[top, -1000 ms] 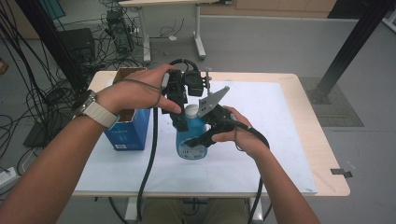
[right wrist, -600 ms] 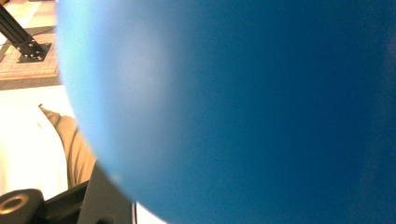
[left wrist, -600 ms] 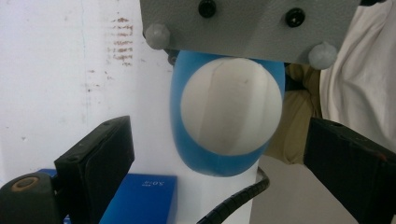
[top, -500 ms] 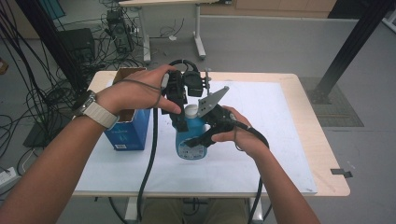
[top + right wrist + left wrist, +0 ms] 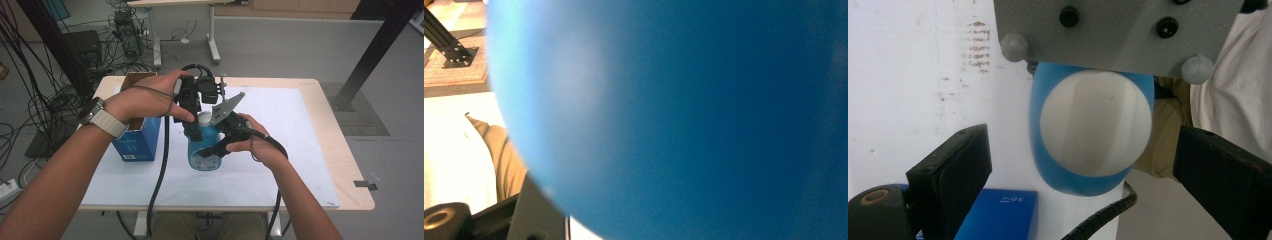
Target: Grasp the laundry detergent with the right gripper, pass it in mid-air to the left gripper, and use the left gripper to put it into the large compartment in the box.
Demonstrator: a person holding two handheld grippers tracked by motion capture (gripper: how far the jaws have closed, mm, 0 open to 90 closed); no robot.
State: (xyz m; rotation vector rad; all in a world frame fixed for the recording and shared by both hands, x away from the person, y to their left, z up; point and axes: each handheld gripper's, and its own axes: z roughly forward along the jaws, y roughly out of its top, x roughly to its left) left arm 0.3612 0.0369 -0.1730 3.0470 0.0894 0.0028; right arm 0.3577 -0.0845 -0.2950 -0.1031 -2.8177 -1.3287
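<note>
- Bottle (image 5: 204,150): blue body w/ white cap (image 5: 204,118), upright on the desk's white sheet, near the middle, just right of the blue box.
- Desk (image 5: 345,165): light wood top, white sheet over most of it; largest thing in the high view.
- Blue box (image 5: 136,142): stands at desk's left side, top flaps open, just beside the bottle, not touching as far as can be seen.
- Left claw (image 5: 197,112): comes down over the bottle top from the left hand. In the left claw view the jaws are spread, one either side of the white cap (image 5: 1096,122), w/ clear gaps, pads not on it. Cap is seen from above, blue shoulder around it.
- Right claw (image 5: 212,150): at the bottle's body on its right side, grey plate tilted up above it. Right claw view has blurred blue bottle wall (image 5: 684,120) right against the lens; jaws pinching the bottle body.
- Left wrist has a pale-strap watch (image 5: 100,117).
</note>
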